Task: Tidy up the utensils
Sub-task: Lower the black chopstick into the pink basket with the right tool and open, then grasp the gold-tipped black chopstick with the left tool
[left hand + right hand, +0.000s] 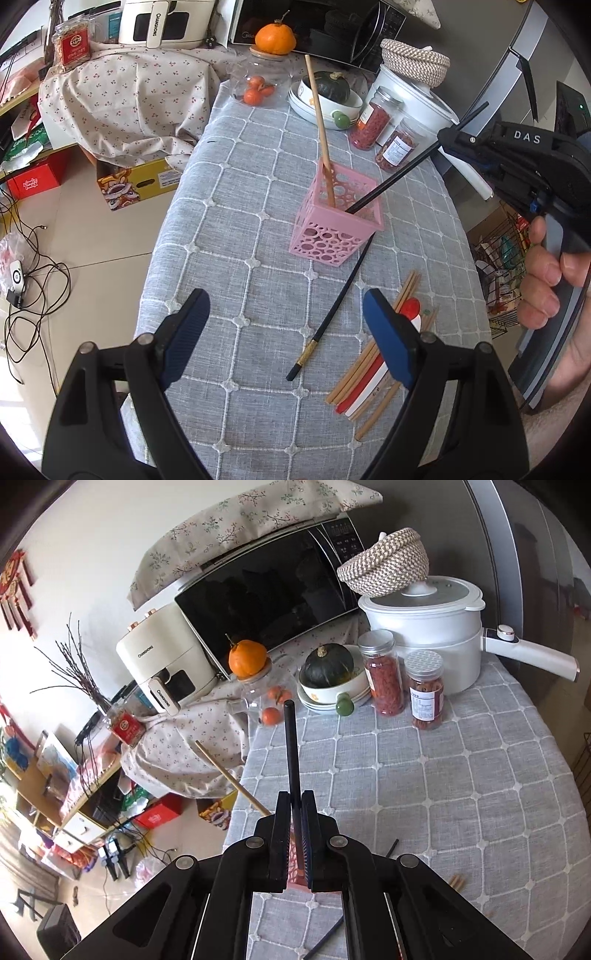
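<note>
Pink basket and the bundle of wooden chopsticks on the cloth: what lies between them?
One black chopstick lies slantwise between the pink basket and the wooden chopsticks, seen in the left wrist view.

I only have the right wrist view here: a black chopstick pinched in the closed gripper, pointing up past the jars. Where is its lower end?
Observer: In the left wrist view the black chopstick slants down from the right gripper with its tip inside the pink holder.
Operator: Anything in the holder already?
Observer: One wooden chopstick stands in its far corner.
Operator: What remains on the table?
Observer: A second black chopstick lies beside the holder; more wooden chopsticks and a red-and-white utensil lie by the open left gripper.
</note>
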`<state>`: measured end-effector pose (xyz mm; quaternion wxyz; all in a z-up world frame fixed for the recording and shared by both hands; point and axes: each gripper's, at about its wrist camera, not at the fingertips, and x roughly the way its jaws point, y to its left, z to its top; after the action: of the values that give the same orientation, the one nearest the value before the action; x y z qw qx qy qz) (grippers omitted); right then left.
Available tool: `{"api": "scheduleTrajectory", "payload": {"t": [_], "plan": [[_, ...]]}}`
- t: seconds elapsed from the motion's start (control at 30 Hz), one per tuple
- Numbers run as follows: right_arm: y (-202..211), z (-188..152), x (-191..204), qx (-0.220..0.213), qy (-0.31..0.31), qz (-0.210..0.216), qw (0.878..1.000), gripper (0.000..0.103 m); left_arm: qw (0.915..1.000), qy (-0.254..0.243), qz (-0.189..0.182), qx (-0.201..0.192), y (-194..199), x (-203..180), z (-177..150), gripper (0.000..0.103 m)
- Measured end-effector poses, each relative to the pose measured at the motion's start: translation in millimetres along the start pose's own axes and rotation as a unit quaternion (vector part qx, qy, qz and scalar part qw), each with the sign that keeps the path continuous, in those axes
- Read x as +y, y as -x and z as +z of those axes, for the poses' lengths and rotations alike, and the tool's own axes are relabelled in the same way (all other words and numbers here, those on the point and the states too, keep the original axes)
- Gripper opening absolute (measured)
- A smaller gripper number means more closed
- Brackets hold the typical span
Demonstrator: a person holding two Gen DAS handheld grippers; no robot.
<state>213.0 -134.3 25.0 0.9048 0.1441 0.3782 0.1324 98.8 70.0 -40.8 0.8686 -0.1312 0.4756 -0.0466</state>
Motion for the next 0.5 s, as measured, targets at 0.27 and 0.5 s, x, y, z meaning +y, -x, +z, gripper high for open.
{"api": "scheduleTrajectory", "payload": {"t": [0.27, 0.5], "plan": [[29.7, 10.8, -10.5, -0.018, -0.013, 0.001, 1.000, 0.028, 0.9995, -0.022, -0.005, 0.022, -10.3, -6.9, -3.3, 0.085], [81.8, 8.0, -27.2, -0.042, -0.003, -0.021, 0.999, 0.052, 0.9981, -0.045, -0.016, 0.039, -18.6, -23.1, -7.2, 0.085]]}}
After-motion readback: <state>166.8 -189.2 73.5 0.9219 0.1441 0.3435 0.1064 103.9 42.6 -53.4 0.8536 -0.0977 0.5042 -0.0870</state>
